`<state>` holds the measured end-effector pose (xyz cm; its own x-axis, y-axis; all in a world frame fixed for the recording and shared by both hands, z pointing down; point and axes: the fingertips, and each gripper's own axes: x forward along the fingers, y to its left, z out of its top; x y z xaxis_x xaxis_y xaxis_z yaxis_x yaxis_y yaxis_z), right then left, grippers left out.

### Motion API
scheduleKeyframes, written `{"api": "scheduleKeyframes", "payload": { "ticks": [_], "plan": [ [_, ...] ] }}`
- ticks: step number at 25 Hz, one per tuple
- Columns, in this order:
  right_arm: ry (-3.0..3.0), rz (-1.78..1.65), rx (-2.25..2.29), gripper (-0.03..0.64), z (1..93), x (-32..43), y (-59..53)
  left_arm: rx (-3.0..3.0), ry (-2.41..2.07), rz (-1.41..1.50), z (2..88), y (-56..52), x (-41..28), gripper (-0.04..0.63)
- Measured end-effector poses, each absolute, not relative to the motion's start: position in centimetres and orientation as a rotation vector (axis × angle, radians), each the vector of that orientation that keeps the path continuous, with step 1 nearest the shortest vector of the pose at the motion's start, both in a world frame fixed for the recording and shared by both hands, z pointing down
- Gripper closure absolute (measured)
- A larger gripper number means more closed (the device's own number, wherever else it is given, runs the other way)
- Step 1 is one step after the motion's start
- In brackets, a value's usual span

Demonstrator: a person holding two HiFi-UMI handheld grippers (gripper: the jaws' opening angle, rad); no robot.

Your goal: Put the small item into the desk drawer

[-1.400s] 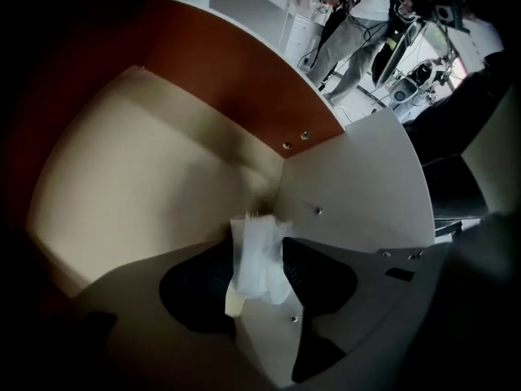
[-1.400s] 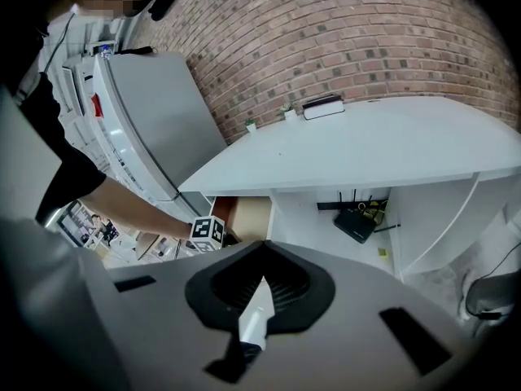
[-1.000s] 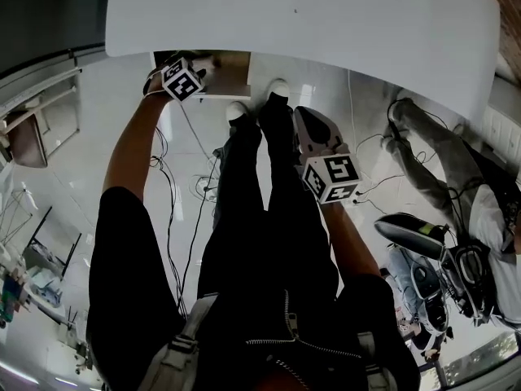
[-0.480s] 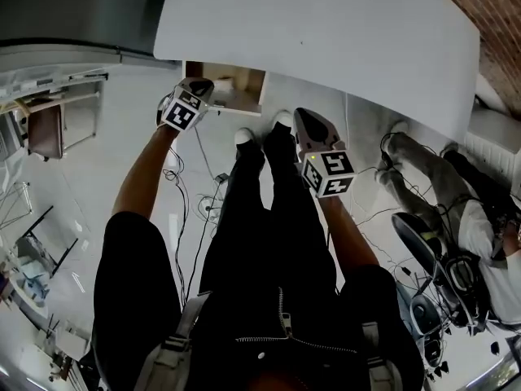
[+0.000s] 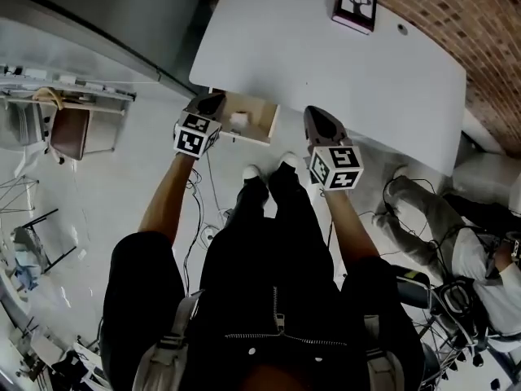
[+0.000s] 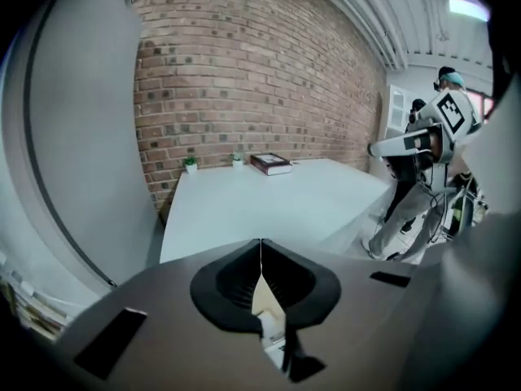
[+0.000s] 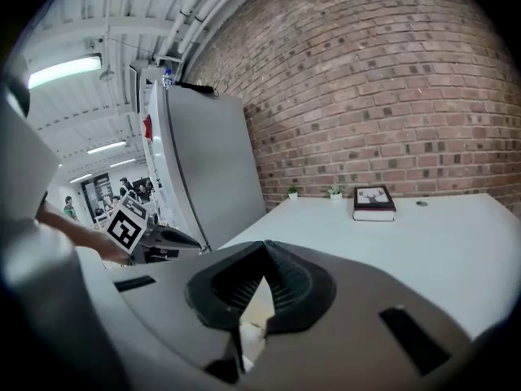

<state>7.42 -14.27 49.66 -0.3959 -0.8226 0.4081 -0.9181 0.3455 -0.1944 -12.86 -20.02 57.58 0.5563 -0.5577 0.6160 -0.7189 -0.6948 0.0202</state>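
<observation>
In the head view the wooden desk drawer (image 5: 260, 125) stands pulled out under the front edge of the white desk (image 5: 326, 63). A small white item (image 5: 238, 120) lies inside it, free of both grippers. My left gripper (image 5: 213, 98) is at the drawer's left end, beside the item and apart from it. Its jaws are shut with nothing between them, and in the left gripper view (image 6: 260, 244) the tips meet. My right gripper (image 5: 314, 112) hangs to the right of the drawer by the desk edge. In the right gripper view (image 7: 262, 246) its jaws are closed and hold nothing.
A book with a deer picture (image 5: 354, 5) lies at the desk's far edge against the brick wall (image 5: 456, 23). A tall grey cabinet (image 5: 122, 15) stands left of the desk, a chair (image 5: 69, 133) further left. Another person (image 5: 480, 255) sits at the right. Cables (image 5: 203, 194) run over the floor.
The left gripper has drawn back from inside the drawer to its left end. The white item now shows lying in the drawer. The head view has tilted up over the desk.
</observation>
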Motion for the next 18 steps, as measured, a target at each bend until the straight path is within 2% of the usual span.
{"api": "scheduleKeyframes", "payload": {
  "ticks": [18],
  "plan": [
    [-2.591,0.250,1.624,0.614,38.1,5.4,-16.6,2.658,-1.433,0.436,39.3,-19.3,-18.2,0.574]
  ]
}}
